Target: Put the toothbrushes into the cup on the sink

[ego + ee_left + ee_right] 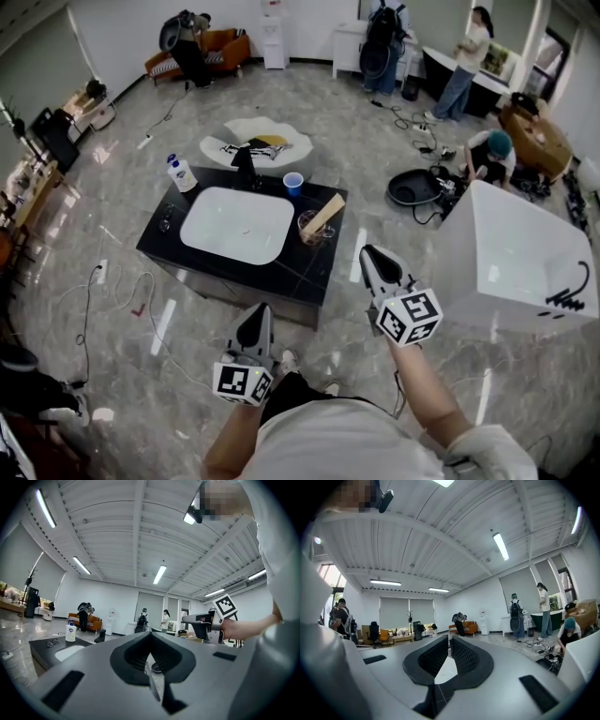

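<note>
Both tools were empty. The left gripper (257, 317) and the right gripper (371, 258) each had their jaws pressed together with nothing between them, and both hung short of the counter (178, 246), over the floor on my side.

The cup (310, 231) stood on the right part of the counter, between the basin (236, 225) and the counter's right edge. It lay ahead and a little left of the right gripper, which was clearly the nearer one. A tan bundle that I took for the toothbrushes (325, 212) already stood in it, though I could not tell single brushes apart. Its long axis leaned up and away toward the far right corner.

A blue cup (293, 183) sat apart behind it. The approach from my side was open, but the white tub (511, 253) crowded the right.
</note>
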`<state>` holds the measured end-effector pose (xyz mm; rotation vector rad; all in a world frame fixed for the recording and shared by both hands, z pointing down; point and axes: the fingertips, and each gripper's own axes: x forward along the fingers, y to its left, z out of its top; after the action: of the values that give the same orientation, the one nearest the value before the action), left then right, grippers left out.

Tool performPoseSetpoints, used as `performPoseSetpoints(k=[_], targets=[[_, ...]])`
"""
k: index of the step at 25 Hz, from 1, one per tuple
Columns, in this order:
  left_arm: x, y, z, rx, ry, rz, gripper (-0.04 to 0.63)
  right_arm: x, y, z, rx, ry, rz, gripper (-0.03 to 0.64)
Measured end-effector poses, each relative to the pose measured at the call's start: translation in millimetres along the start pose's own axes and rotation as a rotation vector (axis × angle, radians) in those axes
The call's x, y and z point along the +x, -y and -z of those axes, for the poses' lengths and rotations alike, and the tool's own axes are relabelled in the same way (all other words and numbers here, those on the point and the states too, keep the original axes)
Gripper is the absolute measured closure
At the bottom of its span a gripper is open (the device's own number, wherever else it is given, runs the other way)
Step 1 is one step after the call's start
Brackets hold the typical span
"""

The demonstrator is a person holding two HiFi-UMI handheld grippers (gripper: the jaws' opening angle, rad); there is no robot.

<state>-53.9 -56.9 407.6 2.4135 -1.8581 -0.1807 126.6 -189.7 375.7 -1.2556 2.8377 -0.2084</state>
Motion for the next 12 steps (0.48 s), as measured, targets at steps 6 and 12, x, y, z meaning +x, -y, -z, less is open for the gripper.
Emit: performPoseSetpoints(k=[6, 12], targets=[[-18, -5, 1, 0.008, 0.002, -0.025, 0.594, -23, -13, 3, -0.04, 0.013, 0.01, 0.565], [-32, -1, 0, 0.009, 0.013, -0.034, 0.594, -50, -23, 11, -0.062, 0.002, 0.021, 0.565]])
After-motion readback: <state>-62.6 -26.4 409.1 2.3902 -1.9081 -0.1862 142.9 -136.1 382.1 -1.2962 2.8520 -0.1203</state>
